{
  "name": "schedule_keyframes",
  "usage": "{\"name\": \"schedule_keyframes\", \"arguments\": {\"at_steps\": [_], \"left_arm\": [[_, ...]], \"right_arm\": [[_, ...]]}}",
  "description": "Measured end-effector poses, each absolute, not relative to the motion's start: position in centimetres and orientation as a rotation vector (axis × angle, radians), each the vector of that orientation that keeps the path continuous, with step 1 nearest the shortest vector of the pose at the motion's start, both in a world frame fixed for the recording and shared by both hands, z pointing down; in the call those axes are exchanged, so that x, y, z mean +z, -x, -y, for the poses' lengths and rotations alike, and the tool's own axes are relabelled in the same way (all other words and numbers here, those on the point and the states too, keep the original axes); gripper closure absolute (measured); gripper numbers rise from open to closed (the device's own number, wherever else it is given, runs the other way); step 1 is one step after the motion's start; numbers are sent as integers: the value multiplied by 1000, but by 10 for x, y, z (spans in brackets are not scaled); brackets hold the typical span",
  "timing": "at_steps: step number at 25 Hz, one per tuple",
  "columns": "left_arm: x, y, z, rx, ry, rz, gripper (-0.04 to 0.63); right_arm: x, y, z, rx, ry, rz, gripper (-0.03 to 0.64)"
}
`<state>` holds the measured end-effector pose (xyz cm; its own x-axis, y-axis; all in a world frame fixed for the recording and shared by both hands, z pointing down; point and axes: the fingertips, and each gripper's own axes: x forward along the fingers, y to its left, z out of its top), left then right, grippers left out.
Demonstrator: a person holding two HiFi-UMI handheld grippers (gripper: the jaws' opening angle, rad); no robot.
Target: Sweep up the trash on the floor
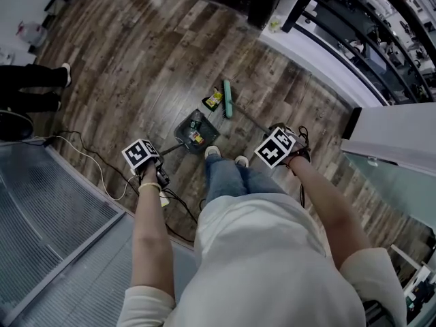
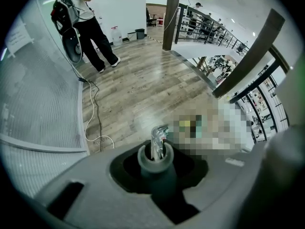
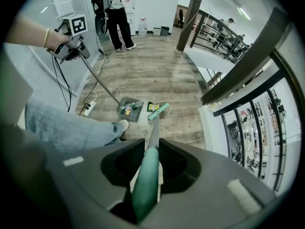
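While the left gripper (image 1: 159, 176) clamps the dustpan (image 1: 195, 132), the right gripper (image 1: 297, 152) holds the broom (image 1: 228, 99) — arms (image 1: 150, 234) seemingly outstretched.

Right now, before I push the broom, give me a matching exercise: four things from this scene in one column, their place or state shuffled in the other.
Things:
1. dustpan
2. yellow wrapper
3. broom handle
4. dustpan handle

Places or states:
A. clamped in the right gripper
B. has trash inside
C. clamped in the left gripper
D. lying on the floor beside the broom head

Pairs: 1-B, 2-D, 3-A, 4-C
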<state>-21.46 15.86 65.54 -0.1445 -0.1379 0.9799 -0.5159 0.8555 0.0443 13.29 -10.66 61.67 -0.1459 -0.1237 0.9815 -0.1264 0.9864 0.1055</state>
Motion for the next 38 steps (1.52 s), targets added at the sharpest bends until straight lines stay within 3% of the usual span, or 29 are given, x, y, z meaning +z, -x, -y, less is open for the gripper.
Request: {"name": "schedule_keyframes", "arguments": {"at_steps": [23, 38], "left_arm": [[643, 308, -75, 471, -618, 1739, 508], [655, 337, -45, 530, -603, 1674, 506]], "right_arm": [[641, -24, 176, -151, -186, 1554, 515], [662, -9, 177, -240, -96, 1424, 515]]}}
